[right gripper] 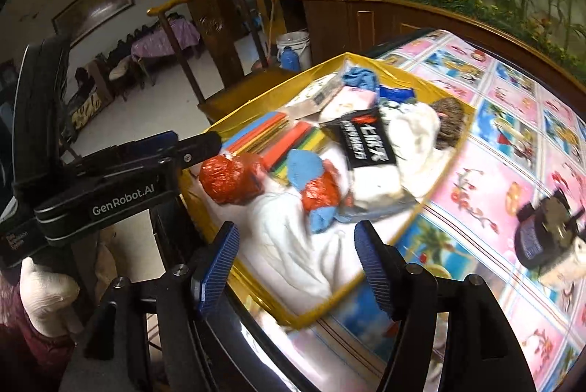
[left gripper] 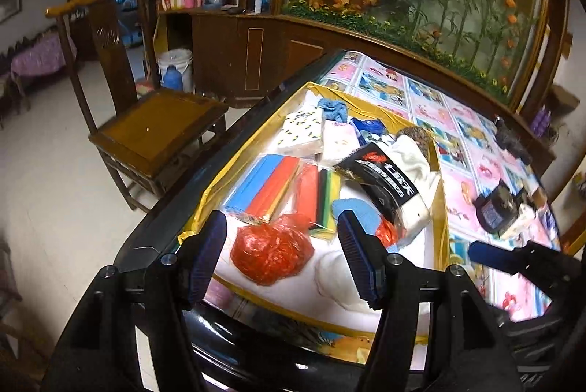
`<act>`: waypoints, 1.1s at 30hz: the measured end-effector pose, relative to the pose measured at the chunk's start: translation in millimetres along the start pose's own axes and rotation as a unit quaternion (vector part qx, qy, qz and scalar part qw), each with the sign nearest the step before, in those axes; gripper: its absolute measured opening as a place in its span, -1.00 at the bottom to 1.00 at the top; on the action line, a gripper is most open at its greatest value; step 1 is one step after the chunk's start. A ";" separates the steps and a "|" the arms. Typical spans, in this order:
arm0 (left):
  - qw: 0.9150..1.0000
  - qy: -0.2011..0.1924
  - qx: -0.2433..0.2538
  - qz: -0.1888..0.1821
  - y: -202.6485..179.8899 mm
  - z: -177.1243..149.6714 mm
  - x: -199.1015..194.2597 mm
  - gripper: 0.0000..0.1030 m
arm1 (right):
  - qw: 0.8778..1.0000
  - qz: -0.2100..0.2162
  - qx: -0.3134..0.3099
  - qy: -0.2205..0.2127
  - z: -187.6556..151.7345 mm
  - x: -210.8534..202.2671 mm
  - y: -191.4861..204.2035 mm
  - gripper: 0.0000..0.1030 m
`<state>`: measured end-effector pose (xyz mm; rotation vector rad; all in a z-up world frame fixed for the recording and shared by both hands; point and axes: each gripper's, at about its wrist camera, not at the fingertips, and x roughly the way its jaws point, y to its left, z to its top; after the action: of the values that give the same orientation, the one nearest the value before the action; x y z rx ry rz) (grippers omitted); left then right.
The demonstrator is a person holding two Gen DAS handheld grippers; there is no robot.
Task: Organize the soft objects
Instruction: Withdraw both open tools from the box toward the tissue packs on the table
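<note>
Soft objects in yellow tray, red bag at 7 o'clock; left gripper and right gripper jaws apart, empty.

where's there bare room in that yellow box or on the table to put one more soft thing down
In the yellow box, only the near end is sparse, around the white cloth beside the red bag. The far end is crowded. The patterned tablecloth is bare between box and black device.

Black device blurred (make unreadable), white cloth partly hidden
</note>
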<state>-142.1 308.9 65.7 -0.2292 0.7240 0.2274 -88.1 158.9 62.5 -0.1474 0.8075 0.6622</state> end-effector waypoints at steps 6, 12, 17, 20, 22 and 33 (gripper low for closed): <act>0.999 -0.001 0.033 0.009 -19.4 -4.7 -7.5 0.21 | 0.999 -0.005 0.046 -0.013 -20.5 -28.8 -30.1 0.28; 0.998 0.005 0.065 0.004 -42.2 -9.1 -13.8 0.21 | 0.998 -0.001 0.065 -0.024 -38.0 -54.0 -41.8 0.30; 0.996 0.008 0.085 0.001 -60.6 -12.7 -19.1 0.21 | 0.996 0.001 0.077 -0.032 -52.0 -71.1 -51.6 0.33; 0.995 0.011 0.096 -0.001 -69.0 -14.5 -19.3 0.21 | 0.995 0.005 0.089 -0.035 -58.9 -77.9 -60.5 0.33; 0.994 0.012 0.104 -0.002 -75.5 -16.5 -20.0 0.21 | 0.994 0.008 0.100 -0.037 -63.3 -81.3 -68.0 0.33; 0.990 0.021 0.137 -0.010 -104.6 -23.9 -20.2 0.21 | 0.991 0.003 0.127 -0.046 -85.8 -98.5 -96.0 0.42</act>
<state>-142.1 200.1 75.3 0.0211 0.7848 0.1011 -133.3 3.2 61.3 0.1170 0.7966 0.5629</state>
